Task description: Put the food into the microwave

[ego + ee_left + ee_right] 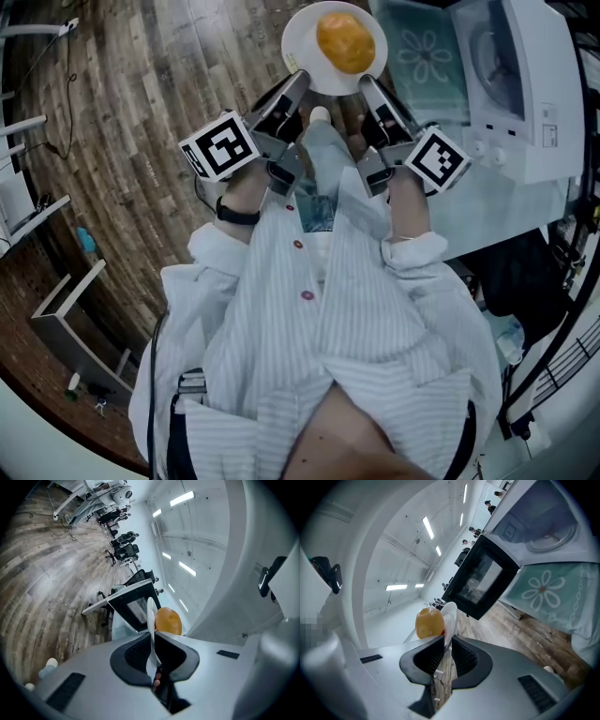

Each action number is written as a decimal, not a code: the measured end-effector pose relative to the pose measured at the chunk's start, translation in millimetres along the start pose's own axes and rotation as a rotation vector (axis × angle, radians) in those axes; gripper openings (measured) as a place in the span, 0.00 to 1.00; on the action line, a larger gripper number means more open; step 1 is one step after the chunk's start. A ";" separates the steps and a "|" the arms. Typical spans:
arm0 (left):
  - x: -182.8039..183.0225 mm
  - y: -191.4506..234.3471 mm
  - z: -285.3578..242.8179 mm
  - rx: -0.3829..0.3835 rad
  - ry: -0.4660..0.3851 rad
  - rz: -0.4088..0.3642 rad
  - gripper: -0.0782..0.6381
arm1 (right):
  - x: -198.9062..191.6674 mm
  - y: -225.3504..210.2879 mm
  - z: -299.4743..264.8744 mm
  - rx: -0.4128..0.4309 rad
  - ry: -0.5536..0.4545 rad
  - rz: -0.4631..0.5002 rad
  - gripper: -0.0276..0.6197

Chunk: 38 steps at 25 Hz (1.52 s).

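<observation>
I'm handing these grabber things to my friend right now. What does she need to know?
Left gripper: shut on one edge of the round white plate.
Right gripper: shut on the opposite edge.
The round orange-yellow bun sits on the plate, which is held in the air between both grippers.
The white microwave is off to the right with its door open.
Done: plate picked up.
Left: carry it inside, set it down, let go.

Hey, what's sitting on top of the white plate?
One round orange-yellow piece of food sits on the plate. The left tool and right tool pinch its near rim. The plate surface beneath the food is covered.
</observation>
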<state>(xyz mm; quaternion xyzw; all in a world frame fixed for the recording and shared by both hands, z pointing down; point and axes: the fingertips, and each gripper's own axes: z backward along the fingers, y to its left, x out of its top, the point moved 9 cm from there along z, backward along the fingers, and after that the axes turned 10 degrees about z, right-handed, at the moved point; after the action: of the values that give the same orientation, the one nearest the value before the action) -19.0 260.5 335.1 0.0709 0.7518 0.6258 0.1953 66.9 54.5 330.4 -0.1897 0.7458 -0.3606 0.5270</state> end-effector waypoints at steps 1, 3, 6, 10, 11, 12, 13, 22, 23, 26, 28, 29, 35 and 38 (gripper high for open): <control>5.6 -1.2 -9.0 0.001 0.003 0.001 0.15 | 7.4 -4.5 -4.8 -0.003 -0.002 -0.004 0.12; 15.8 -4.0 -27.5 0.002 0.012 0.000 0.15 | 22.2 -13.8 -13.1 -0.007 -0.009 -0.009 0.12; 26.7 -8.6 -56.9 -0.001 0.034 -0.011 0.15 | 43.2 -30.0 -20.2 -0.022 -0.024 -0.017 0.12; 34.5 -12.4 -96.7 -0.011 0.078 -0.018 0.15 | 67.7 -52.0 -22.5 -0.044 -0.063 -0.031 0.12; 35.0 -13.3 -106.1 -0.014 0.091 -0.019 0.15 | 72.8 -57.4 -21.2 -0.052 -0.073 -0.034 0.12; 35.0 -14.5 -114.9 -0.017 0.106 -0.020 0.15 | 77.3 -62.2 -19.3 -0.063 -0.083 -0.037 0.12; 34.9 -15.9 -123.0 -0.020 0.121 -0.022 0.15 | 81.2 -65.9 -17.0 -0.074 -0.094 -0.040 0.12; 37.8 -25.4 -178.9 -0.051 0.313 -0.049 0.15 | 93.5 -83.7 5.2 -0.215 -0.233 -0.098 0.12; 37.8 -26.4 -185.3 -0.057 0.343 -0.053 0.15 | 93.4 -84.6 8.4 -0.238 -0.257 -0.104 0.12; 37.9 -28.6 -201.0 -0.065 0.443 -0.064 0.15 | 88.4 -83.0 16.7 -0.308 -0.337 -0.138 0.12; 39.6 -30.7 -212.7 -0.075 0.511 -0.078 0.15 | 86.0 -81.9 20.1 -0.345 -0.388 -0.150 0.12; 39.5 -32.1 -218.3 -0.081 0.545 -0.085 0.15 | 84.5 -81.5 22.4 -0.367 -0.412 -0.158 0.12; 28.7 -31.1 -250.3 -0.109 0.772 -0.127 0.15 | 65.0 -83.0 37.9 -0.502 -0.554 -0.225 0.12; 19.1 -28.6 -264.4 -0.118 0.863 -0.143 0.15 | 58.1 -87.5 45.8 -0.557 -0.599 -0.244 0.12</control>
<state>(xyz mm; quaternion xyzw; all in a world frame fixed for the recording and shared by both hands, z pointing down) -133.6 19.9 340.6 -0.2603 0.7306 0.6248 -0.0903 79.0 -57.9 348.8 -0.5078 0.6010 -0.1343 0.6025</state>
